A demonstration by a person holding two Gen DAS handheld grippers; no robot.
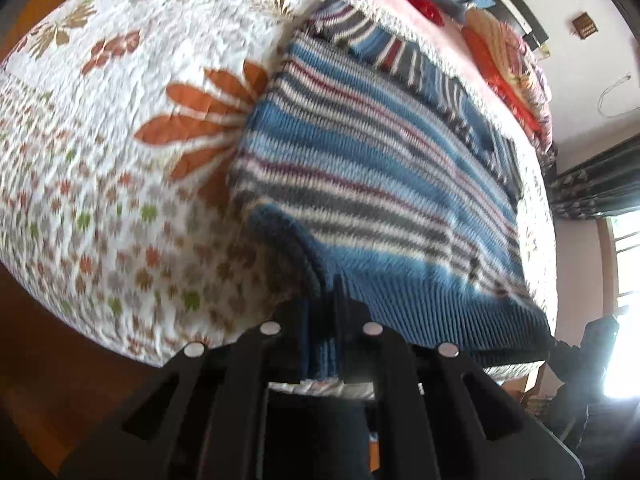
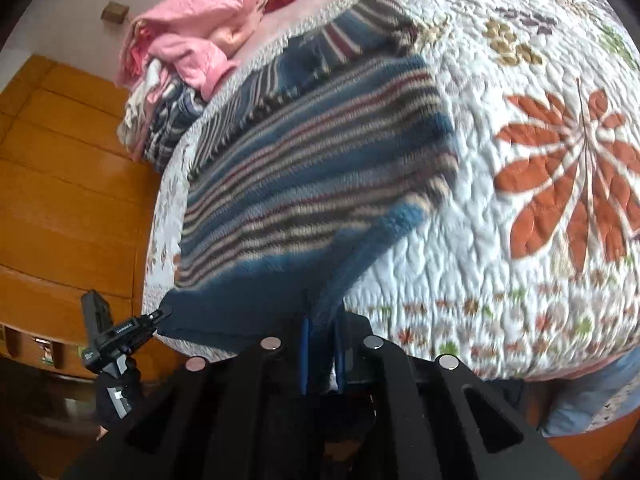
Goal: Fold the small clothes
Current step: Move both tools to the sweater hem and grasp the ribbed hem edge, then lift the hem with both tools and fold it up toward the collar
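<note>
Two grippers hold the near edge of the striped knit sweater (image 1: 360, 168) at once, and that is where your risk sits. Your left gripper (image 1: 320, 312) has its fingers narrowed onto the blue hem at 6 o'clock in the left wrist view; your right gripper (image 2: 322, 320) pinches the blue band at 6 o'clock in the right wrist view. In that same view the left gripper shows again at 8 o'clock, clipped to the other near corner of the garment. The sweater lies spread on the floral quilt (image 1: 120, 160) of the bed, body stretching toward 12 o'clock, with a sleeve folded across its far end.

Each grip looks shallow, on thick ribbed knit. If you lift unevenly, one corner could slip out and the fold would land crooked. If you pull toward yourself instead of up and over, the sweater, already close to the bed's near edge, could drag off it. The knit is heavy and stretchy, so it may sag between your hands and crease. Carry it too far forward and it could bump the pile of pink clothes (image 2: 192, 32) at 11 o'clock.
</note>
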